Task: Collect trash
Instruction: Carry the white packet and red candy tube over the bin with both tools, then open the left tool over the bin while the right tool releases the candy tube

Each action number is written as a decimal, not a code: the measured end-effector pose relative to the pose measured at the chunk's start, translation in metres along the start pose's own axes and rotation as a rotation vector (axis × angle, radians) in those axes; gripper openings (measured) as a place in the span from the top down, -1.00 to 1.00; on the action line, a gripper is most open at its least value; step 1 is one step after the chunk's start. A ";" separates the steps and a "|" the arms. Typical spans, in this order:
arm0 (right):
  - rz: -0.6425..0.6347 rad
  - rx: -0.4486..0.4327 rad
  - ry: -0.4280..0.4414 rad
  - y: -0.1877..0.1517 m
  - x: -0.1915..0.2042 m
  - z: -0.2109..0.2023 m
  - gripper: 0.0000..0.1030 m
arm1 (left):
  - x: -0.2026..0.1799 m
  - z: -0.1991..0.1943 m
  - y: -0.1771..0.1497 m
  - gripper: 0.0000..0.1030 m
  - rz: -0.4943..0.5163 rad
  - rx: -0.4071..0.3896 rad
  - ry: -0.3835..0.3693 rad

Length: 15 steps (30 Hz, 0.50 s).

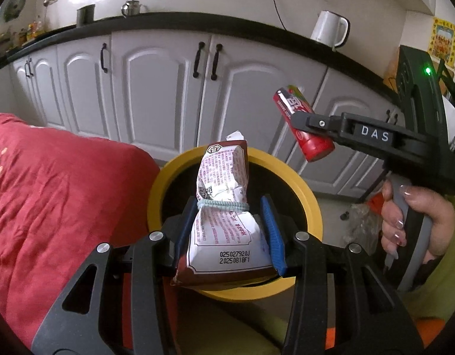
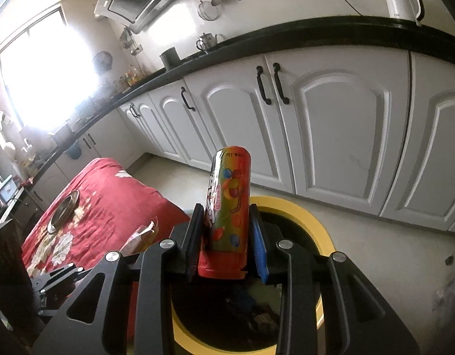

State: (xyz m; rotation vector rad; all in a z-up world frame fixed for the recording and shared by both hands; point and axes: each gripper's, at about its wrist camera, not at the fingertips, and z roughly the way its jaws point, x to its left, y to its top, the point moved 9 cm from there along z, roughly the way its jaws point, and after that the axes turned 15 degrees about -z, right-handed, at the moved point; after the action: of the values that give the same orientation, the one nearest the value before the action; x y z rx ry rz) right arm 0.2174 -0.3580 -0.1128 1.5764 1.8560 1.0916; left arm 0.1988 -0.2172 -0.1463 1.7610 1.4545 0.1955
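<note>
The left gripper [image 1: 224, 230] squeezes a white snack bag [image 1: 224, 207] tied with a pale band. The bag sticks up over the yellow bin [image 1: 311, 204]. The right gripper [image 2: 227, 239] squeezes a red candy tube [image 2: 228, 207], and the tube is also above the bin's dark hole. A hand [image 1: 416, 219] holds the right gripper's handle. A red cloth [image 1: 58, 195] lies just beside the bin, with white cupboards [image 1: 156, 88] behind.

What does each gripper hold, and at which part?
Left gripper: tied snack bag, gripped at its lower body. Right gripper: candy tube, gripped near its red cap end.
</note>
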 end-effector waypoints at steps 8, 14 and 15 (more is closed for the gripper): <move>0.036 0.051 0.021 -0.013 -0.005 0.018 0.43 | -0.003 0.024 -0.011 0.30 0.008 0.052 0.005; 0.062 0.062 0.038 -0.016 -0.009 0.025 0.41 | -0.002 0.042 -0.015 0.30 0.019 0.082 0.019; 0.065 0.061 0.041 -0.016 -0.009 0.025 0.40 | -0.002 0.044 -0.015 0.30 0.021 0.086 0.021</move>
State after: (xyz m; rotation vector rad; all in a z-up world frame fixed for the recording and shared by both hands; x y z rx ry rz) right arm 0.2298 -0.3606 -0.1411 1.6717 1.8932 1.1132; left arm 0.2124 -0.2403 -0.1843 1.8484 1.4798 0.1655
